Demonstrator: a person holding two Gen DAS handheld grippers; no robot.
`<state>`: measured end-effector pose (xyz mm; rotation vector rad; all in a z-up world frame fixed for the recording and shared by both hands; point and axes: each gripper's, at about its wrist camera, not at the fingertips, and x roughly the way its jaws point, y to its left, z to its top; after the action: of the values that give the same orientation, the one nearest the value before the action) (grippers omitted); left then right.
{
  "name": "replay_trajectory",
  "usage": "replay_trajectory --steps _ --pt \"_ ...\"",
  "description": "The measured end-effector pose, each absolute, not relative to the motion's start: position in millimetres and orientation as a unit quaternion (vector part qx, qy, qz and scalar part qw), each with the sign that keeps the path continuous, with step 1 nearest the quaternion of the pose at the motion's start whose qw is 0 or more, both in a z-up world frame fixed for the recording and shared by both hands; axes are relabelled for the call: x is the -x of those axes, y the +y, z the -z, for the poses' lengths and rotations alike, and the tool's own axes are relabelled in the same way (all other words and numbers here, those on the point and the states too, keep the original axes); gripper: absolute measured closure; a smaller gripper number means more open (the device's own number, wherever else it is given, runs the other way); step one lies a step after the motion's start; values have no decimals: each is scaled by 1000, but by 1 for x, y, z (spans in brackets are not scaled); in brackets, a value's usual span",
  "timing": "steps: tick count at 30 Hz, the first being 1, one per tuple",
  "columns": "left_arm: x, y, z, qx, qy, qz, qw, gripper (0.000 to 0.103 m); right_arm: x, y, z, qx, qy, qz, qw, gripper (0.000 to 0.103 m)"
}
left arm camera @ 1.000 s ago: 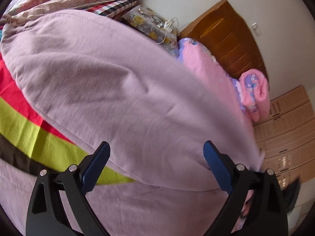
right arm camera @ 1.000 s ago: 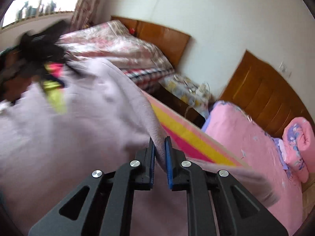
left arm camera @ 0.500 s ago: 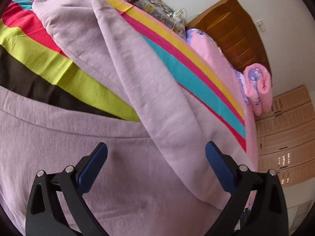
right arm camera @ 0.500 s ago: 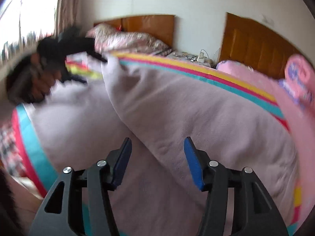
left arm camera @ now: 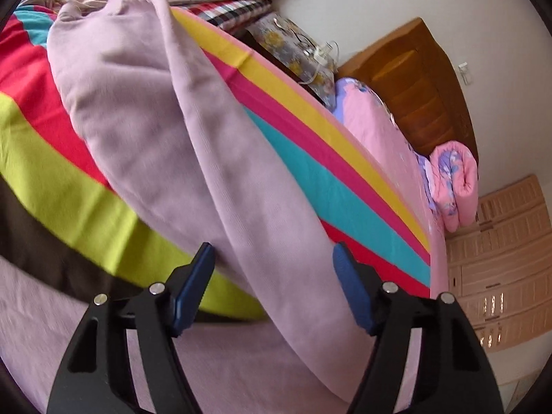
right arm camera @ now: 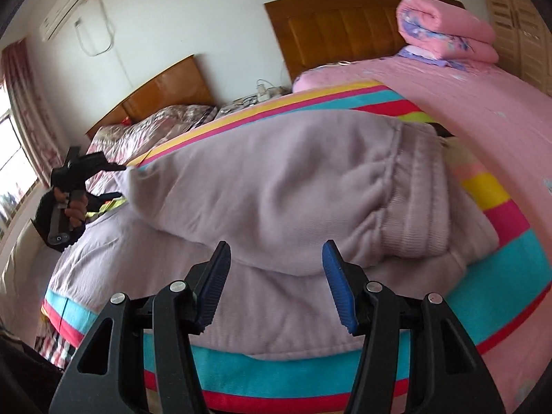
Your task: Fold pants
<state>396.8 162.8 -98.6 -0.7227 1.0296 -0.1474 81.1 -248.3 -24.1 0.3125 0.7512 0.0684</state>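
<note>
Now the soft lilac fleece pants (right arm camera: 276, 186) lie on the striped, many-coloured bed cover (right arm camera: 510, 262), with one layer laid over the other so that the ribbed waistband (right arm camera: 414, 207) sits at the right end in the right wrist view and the doubled body runs away to the left. In the left wrist view the same cloth (left arm camera: 214, 158) shows as a long folded ridge running from near to far across the stripes.

The left gripper (left arm camera: 274, 283) has its blue-padded fingers (left arm camera: 193, 289) spread wide on either side of the ridge; nothing is pinched between them. The right gripper (right arm camera: 276, 286) is likewise released, its fingers (right arm camera: 336, 289) parted above the near edge of the top layer, close to it but not visibly closed on any cloth. In the right wrist view the left gripper (right arm camera: 114, 181) appears at the far left end of the garment, held in the person's hand (right arm camera: 72, 207).

My judgement is that a first fold, one half laid over the other, is down, and the task stands between folds. The top layer still bulges and lies loosely, so the stack is not yet flat.

The next move likely calls for a fresh grip: one gripper on the waistband end, the other on the far end, both layers taken together so that the second fold keeps its edges in line. Fleece this thick tends to slide over itself, so the grip should be deep.

Beyond lie a pink bed (right arm camera: 483, 96) with a rolled pink quilt (right arm camera: 445, 34).
</note>
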Motion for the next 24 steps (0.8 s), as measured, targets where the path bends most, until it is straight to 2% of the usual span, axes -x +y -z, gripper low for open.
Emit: replay_trajectory --steps 4,5,10,12,13,18,24 --pt "-414 178 97 335 475 50 812 39 -68 -254 29 -164 367 -12 916 49" --pt "-417 181 97 334 472 46 814 43 -67 -257 30 -170 367 -5 915 49" --pt "-427 193 97 333 464 30 820 44 -50 -283 34 -224 359 36 905 49" --pt "-434 191 103 332 469 35 818 54 -46 -295 40 -260 366 50 892 49" --pt "-437 192 105 334 469 36 817 55 -45 -299 43 -274 369 49 887 49" --pt "-442 190 115 334 466 55 817 83 -42 -304 47 -310 378 36 872 49" --pt "-442 188 112 318 464 60 824 88 -57 -307 44 -350 371 20 860 49"
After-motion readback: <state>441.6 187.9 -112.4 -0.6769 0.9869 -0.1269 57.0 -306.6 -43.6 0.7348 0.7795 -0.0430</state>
